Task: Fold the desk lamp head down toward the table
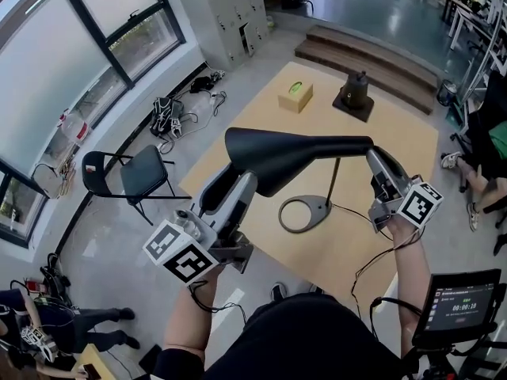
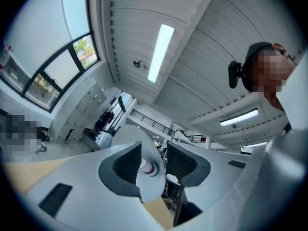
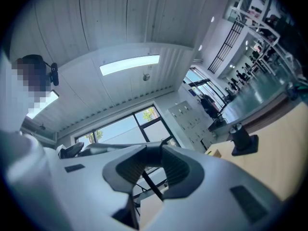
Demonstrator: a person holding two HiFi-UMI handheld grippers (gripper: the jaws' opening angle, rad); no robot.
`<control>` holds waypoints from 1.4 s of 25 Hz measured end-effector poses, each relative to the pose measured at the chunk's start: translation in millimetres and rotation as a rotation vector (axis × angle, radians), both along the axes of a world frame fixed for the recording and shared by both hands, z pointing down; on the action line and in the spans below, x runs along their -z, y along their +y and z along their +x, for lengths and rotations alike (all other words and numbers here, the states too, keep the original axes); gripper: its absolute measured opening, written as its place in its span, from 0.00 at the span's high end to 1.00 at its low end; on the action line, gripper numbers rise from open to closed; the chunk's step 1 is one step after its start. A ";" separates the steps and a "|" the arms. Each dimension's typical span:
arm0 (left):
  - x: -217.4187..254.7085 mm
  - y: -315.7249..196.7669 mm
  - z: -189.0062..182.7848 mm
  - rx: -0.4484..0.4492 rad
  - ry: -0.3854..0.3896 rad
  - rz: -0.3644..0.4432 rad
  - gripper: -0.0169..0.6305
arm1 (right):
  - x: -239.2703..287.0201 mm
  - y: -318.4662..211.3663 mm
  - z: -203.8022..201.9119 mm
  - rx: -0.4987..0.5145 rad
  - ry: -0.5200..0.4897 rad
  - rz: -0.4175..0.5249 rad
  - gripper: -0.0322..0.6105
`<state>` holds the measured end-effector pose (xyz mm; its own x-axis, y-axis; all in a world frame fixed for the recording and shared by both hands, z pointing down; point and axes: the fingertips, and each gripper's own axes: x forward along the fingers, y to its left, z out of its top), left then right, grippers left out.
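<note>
The wooden counter (image 1: 396,133) spreads beneath and beyond both tools, and only the head view takes it in whole. On the floor, out past the left tool (image 1: 235,176), we see a folding chair (image 1: 135,172).

The lamp head (image 1: 293,153) hangs roughly level, well above the counter, and spans from one tool to the other. From above we see only its black back. The left gripper view looks up into its pale inside (image 2: 132,134). There the left tool (image 2: 154,162) stands open, with the shade's rim between the pads and clear space on one side.

The right tool (image 1: 376,161) sits at the head's narrow end. Its own view shows that its jaws (image 3: 153,160) are clamped on that dark neck (image 3: 110,148), which the head view cannot settle.

Below the right tool the thin stem (image 3: 151,184) slants down to the ring base (image 1: 323,207) on the counter. Far beyond both tools lies a tissue box (image 1: 295,96). Only the left gripper view shows the bulb (image 2: 149,167), just by that tool's left pad.
</note>
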<state>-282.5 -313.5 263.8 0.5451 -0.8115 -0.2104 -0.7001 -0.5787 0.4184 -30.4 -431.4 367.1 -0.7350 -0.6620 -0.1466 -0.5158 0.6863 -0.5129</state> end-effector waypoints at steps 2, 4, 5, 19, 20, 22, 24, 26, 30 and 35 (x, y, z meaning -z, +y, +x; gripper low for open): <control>8.7 -9.8 -8.8 -0.041 0.068 -0.038 0.74 | 0.3 0.4 -0.1 0.000 -0.002 0.003 0.79; 10.7 -17.8 -11.3 -0.114 0.166 -0.101 0.74 | -2.2 1.0 1.1 -0.003 -0.005 -0.005 0.79; 9.7 -20.6 -11.0 -0.145 0.210 -0.133 0.74 | -3.5 1.3 1.7 -0.005 -0.004 -0.009 0.79; -43.6 -14.2 -20.9 -0.106 0.305 -0.261 0.86 | 9.9 -1.0 6.2 -0.020 0.030 0.039 0.80; -50.0 -13.6 -21.6 -0.102 0.315 -0.273 0.87 | 11.4 -1.4 7.1 -0.020 0.037 0.049 0.80; -62.3 -12.8 -22.9 -0.093 0.326 -0.296 0.87 | 15.7 -1.7 7.5 -0.022 0.053 0.065 0.80; -72.8 -12.7 -23.9 -0.087 0.335 -0.316 0.88 | 21.5 -1.4 5.9 -0.025 0.073 0.076 0.81; -81.5 -12.7 -24.0 -0.084 0.346 -0.333 0.88 | 25.2 -1.3 5.3 -0.030 0.098 0.090 0.81; -96.4 -13.7 -21.8 -0.083 0.357 -0.364 0.88 | 30.3 -1.7 7.7 -0.041 0.124 0.114 0.81; -114.4 -14.4 -21.0 -0.082 0.377 -0.407 0.88 | 36.8 -1.8 7.3 -0.046 0.125 0.125 0.82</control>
<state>-303.5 -327.8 378.2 0.5579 -0.8259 -0.0814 -0.4184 -0.3646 0.8319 -23.0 -433.2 330.3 -0.7219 -0.6778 -0.1394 -0.6026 0.7148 -0.3547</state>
